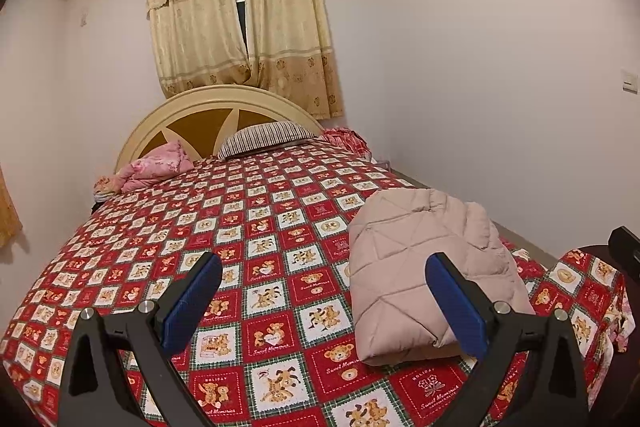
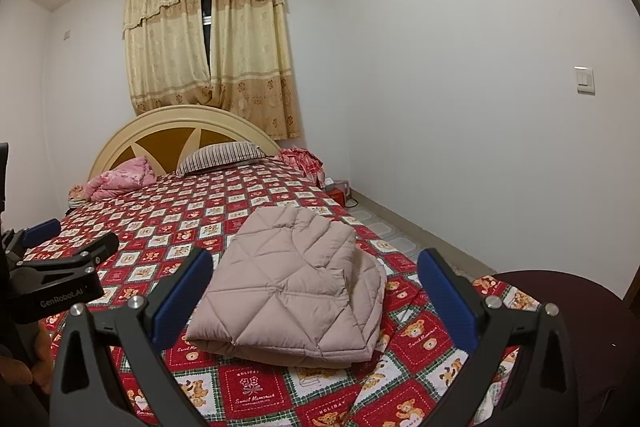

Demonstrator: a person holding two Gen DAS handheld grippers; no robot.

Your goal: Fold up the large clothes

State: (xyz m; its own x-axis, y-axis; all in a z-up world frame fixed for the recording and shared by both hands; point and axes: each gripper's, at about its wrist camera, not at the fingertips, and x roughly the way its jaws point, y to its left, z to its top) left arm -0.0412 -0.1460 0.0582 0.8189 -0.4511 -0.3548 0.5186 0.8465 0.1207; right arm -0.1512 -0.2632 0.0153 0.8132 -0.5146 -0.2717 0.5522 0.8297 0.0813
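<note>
A pinkish-beige quilted jacket point(image 1: 416, 267) lies folded into a thick rectangle on the red teddy-bear bedspread point(image 1: 240, 227), near the bed's front right corner. My left gripper point(image 1: 324, 275) is open and empty above the bed, left of the jacket; its right finger overlaps the jacket's near edge in this view. In the right wrist view the folded jacket point(image 2: 292, 287) lies straight ahead between the blue pads of my right gripper point(image 2: 316, 267), which is open, empty and held back above it. The left gripper point(image 2: 68, 239) shows at the left, open.
A striped pillow point(image 2: 220, 155), a pink blanket point(image 2: 116, 183) and a red checked cloth point(image 2: 300, 159) lie by the cream headboard point(image 2: 180, 123). A white wall stands at the right with tiled floor point(image 2: 384, 227) beside the bed. A dark maroon chair point(image 2: 580, 307) stands at the bottom right.
</note>
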